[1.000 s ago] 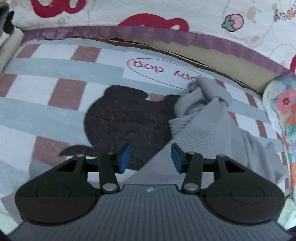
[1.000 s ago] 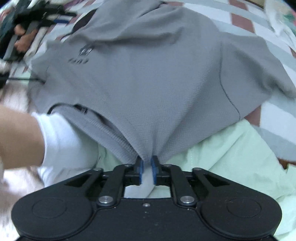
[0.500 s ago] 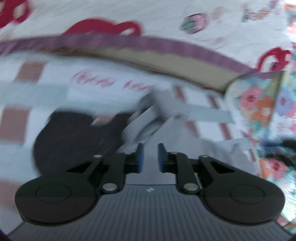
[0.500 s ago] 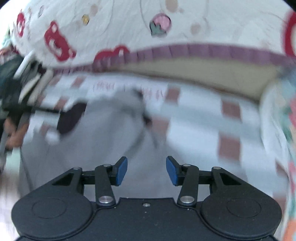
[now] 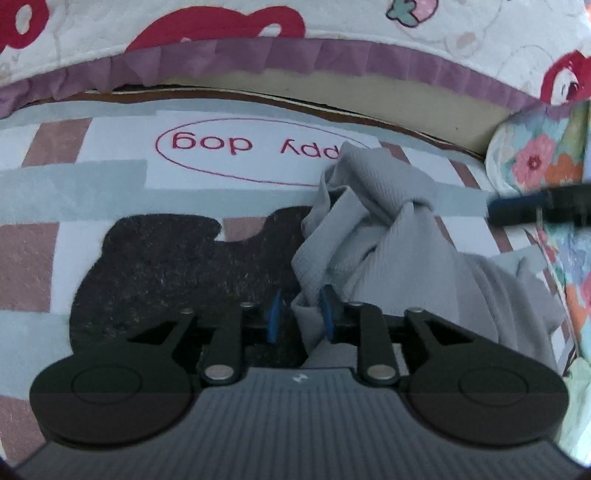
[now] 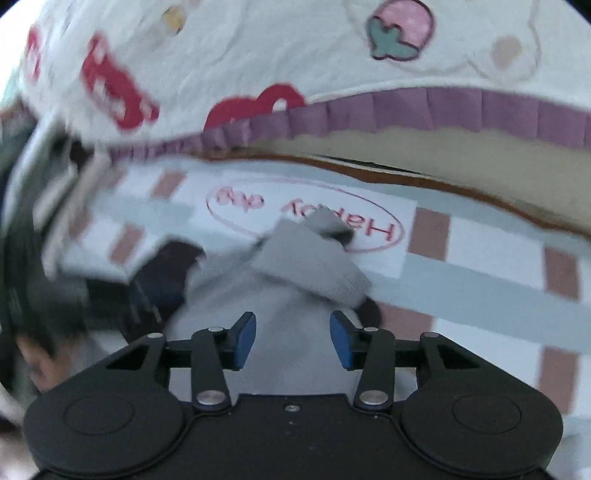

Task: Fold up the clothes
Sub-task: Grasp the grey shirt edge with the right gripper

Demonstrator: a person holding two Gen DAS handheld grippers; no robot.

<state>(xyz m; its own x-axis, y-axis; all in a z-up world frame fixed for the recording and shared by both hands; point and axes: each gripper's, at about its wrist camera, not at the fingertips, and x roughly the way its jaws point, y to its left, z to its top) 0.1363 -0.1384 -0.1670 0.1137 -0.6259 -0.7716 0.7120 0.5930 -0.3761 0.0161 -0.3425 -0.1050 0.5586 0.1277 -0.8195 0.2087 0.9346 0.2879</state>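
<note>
My left gripper (image 5: 300, 317) has its 2 blue pads drawn in close around a bunched fold of the grey shirt (image 5: 373, 236), the cloth touching the right pad while a narrow slit shows by the left one. My right gripper (image 6: 292, 339) hangs with its jaws spread wide and nothing between them, just above the same shirt (image 6: 295, 266). The shirt lies crumpled on the checked mat (image 5: 110, 184), its rumpled top edge covering part of the red oval lettering (image 5: 236, 147) printed there and its body overlapping the dark dog-shaped patch (image 5: 177, 273). Beyond the mat rises a purple frill (image 5: 295, 55) under a white quilt with strawberries (image 6: 400, 35). A floral cushion (image 5: 535, 162) sits at the mat's right edge.
</note>
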